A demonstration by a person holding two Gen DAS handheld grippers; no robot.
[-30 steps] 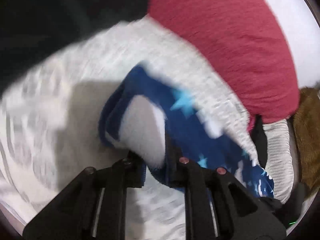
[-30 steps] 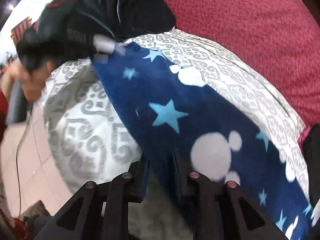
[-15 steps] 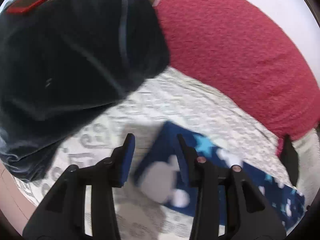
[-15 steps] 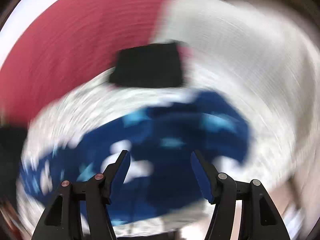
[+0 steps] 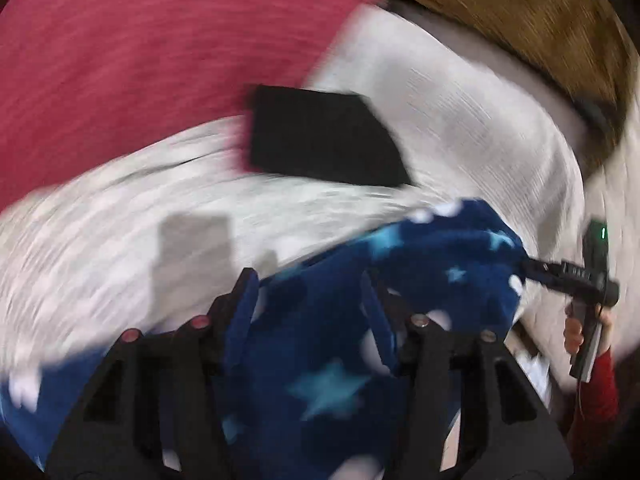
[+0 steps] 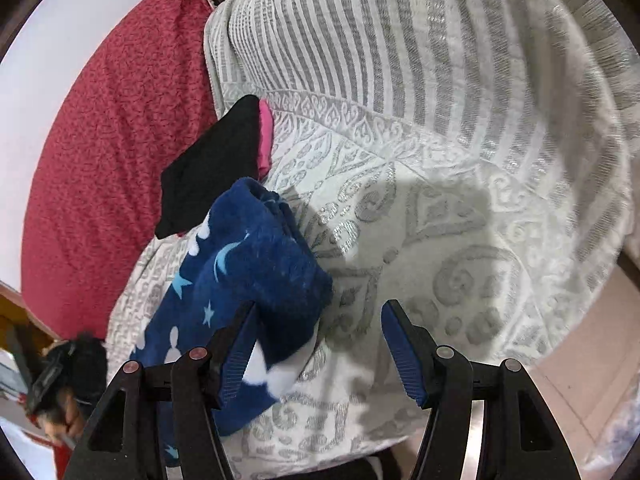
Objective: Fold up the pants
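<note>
The blue star-print pants [image 6: 248, 280] lie folded into a thick bundle on the bed [image 6: 460, 208], over its white-and-silver patterned cover, and in the right wrist view their near end runs down past the left finger of the right claw [image 6: 318, 354]. That claw stands wide apart with nothing pinched; its jaws have just been opening, and only bedcover shows in the gap. The left claw [image 5: 308, 312] (its view is badly smeared) has likewise just been opening, its fingers set about half apart with blue fleece lying between them, the pads not pressing on it. Just beyond the pants, touching their far end in the right wrist view, sits a folded black garment [image 6: 212, 172] with a pink edge, resting against a large red cushion [image 6: 104, 128] that closes off that side of the bed. A striped white pillow [image 6: 400, 40] rises behind the open stretch of cover. In the left wrist view the right claw reaches the bundle's far corner, with a hand [image 5: 580, 332] in a red sleeve on its grip; a brown furry throw [image 5: 520, 12] lies along the far edge.
</note>
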